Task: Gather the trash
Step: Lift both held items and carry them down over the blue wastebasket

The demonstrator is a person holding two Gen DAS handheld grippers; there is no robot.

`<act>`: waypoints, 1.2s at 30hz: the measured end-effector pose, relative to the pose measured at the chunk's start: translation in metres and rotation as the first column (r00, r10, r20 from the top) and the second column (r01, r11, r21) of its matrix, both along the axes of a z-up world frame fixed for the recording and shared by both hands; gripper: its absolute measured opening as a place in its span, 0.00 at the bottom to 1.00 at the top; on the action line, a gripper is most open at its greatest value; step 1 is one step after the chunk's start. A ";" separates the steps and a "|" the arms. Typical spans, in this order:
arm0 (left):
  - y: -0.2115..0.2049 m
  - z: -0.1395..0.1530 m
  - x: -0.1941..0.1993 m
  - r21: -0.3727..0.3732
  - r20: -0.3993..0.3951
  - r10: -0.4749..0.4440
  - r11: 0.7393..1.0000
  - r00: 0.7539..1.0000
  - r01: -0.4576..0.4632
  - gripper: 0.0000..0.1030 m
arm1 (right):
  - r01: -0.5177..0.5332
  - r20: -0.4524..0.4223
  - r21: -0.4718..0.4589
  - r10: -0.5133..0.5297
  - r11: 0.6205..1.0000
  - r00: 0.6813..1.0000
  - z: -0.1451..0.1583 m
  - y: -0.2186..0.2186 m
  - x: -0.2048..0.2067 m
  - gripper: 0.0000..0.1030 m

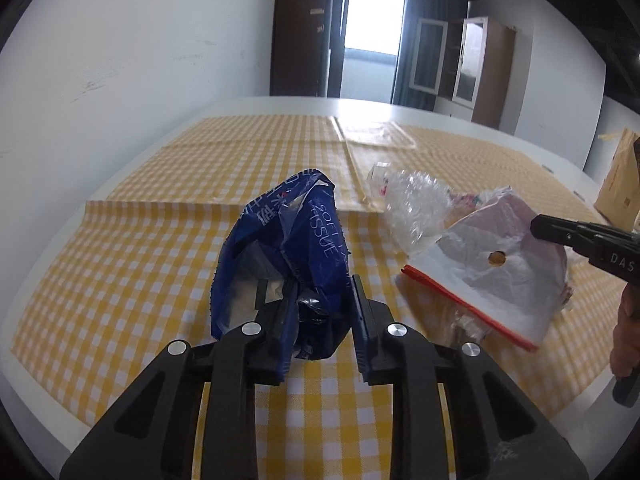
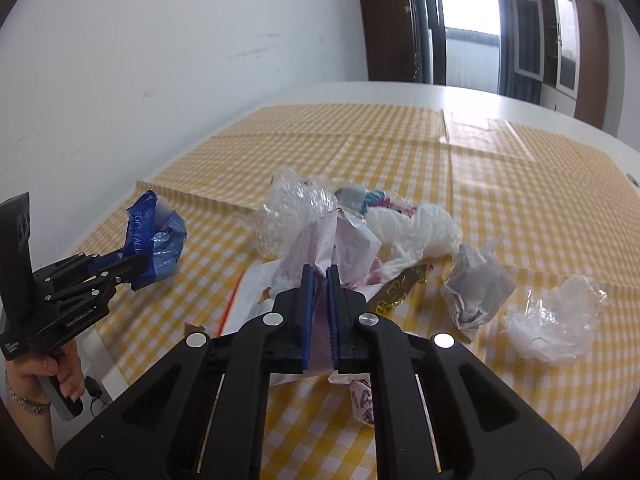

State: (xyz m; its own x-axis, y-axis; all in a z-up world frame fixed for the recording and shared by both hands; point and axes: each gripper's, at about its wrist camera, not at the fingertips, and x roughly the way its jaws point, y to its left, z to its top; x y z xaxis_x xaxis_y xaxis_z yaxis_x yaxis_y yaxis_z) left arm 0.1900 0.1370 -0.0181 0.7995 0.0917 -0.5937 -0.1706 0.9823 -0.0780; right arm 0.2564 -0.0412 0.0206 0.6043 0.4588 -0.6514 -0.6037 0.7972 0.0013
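Observation:
My left gripper (image 1: 314,300) is shut on a crumpled blue tissue wrapper (image 1: 288,248) and holds it above the yellow checked tablecloth (image 1: 140,264); the wrapper also shows in the right wrist view (image 2: 160,236). My right gripper (image 2: 319,276) is shut on the edge of a white zip bag with a red strip (image 1: 492,276), seen up close as pinkish plastic (image 2: 320,240). Behind the bag lies a pile of trash: clear crinkled plastic (image 2: 292,208), white plastic (image 2: 416,228), a gold wrapper (image 2: 400,284).
A crumpled grey paper ball (image 2: 476,292) and a clear plastic scrap (image 2: 556,316) lie right of the pile. A pink-printed wrapper (image 2: 362,400) lies under my right gripper. A brown cardboard box (image 1: 620,184) stands at the far right. A white wall (image 1: 120,60) borders the table's left.

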 end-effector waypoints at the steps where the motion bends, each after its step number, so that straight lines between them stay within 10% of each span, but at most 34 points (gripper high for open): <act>1: -0.002 0.005 -0.005 -0.003 0.017 0.000 1.000 1.000 0.000 0.23 | -0.002 0.020 0.009 0.002 1.000 1.000 0.005 -0.001 -0.006 0.04; 14: -0.044 0.038 -0.083 -0.075 0.124 -0.062 0.995 0.990 0.072 0.23 | -0.023 0.143 0.069 0.012 0.997 0.990 0.045 -0.036 -0.085 0.03; 36: -0.119 -0.001 -0.200 -0.112 0.129 -0.277 0.950 0.952 0.292 0.23 | -0.016 0.125 0.083 0.006 0.996 0.992 0.004 -0.132 -0.242 0.03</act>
State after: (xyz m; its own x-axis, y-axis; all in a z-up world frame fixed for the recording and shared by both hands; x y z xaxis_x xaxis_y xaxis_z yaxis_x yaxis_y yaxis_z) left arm -0.0096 0.0180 -0.0186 0.8421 -0.2200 -0.4924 0.1314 0.9692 -0.2084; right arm 0.0149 -0.1731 0.0248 0.6728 0.5155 -0.5306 -0.6123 0.7906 -0.0082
